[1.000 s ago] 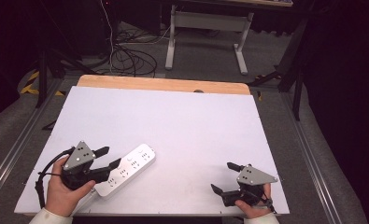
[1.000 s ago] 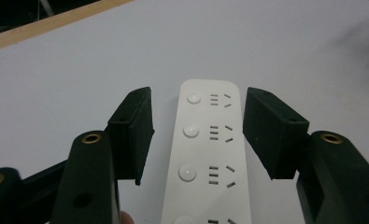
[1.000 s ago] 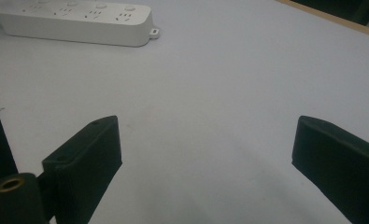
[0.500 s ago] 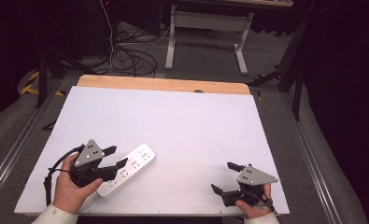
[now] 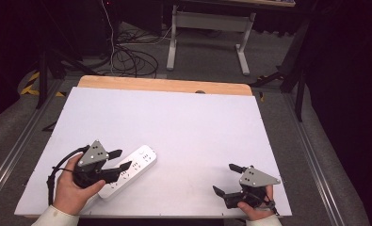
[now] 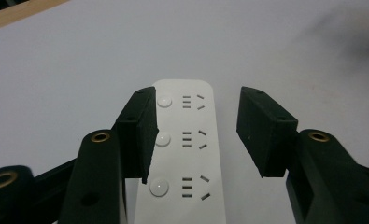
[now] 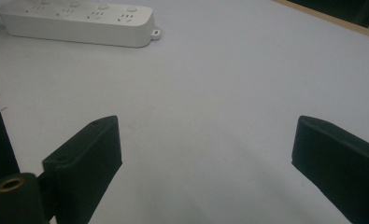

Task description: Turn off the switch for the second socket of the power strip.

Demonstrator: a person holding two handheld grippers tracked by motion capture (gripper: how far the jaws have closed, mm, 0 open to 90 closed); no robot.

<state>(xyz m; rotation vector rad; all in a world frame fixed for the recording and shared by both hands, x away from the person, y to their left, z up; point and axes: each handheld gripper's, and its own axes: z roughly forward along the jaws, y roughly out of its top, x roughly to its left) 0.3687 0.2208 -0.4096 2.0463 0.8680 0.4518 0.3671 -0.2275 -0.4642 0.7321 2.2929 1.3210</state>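
Note:
A white power strip [image 5: 135, 165] with several sockets and round buttons lies slantwise on the white table top [image 5: 174, 122] at the front left. My left gripper [image 5: 123, 159] straddles its near end. In the left gripper view the strip [image 6: 187, 154] runs between the jaws: the left pad [image 6: 138, 126] overlaps its edge, while the right pad [image 6: 261, 126] stands off it with a gap. These jaws have just been closing and remain open. My right gripper [image 5: 223, 178] rests open at the front right, nothing between its pads [image 7: 91, 144]. The strip [image 7: 79, 18] lies far off in its view.
A wooden strip [image 5: 165, 84] borders the table's far edge. Beyond it on the floor lie black cables [image 5: 127, 56] and a grey desk frame [image 5: 207, 37]. Metal rails [image 5: 14, 150] run along both sides of the table. The table's middle and back are bare white surface.
My left gripper has slid right, further over the power strip's near end, and its jaws have narrowed slightly. The right gripper has stayed put.

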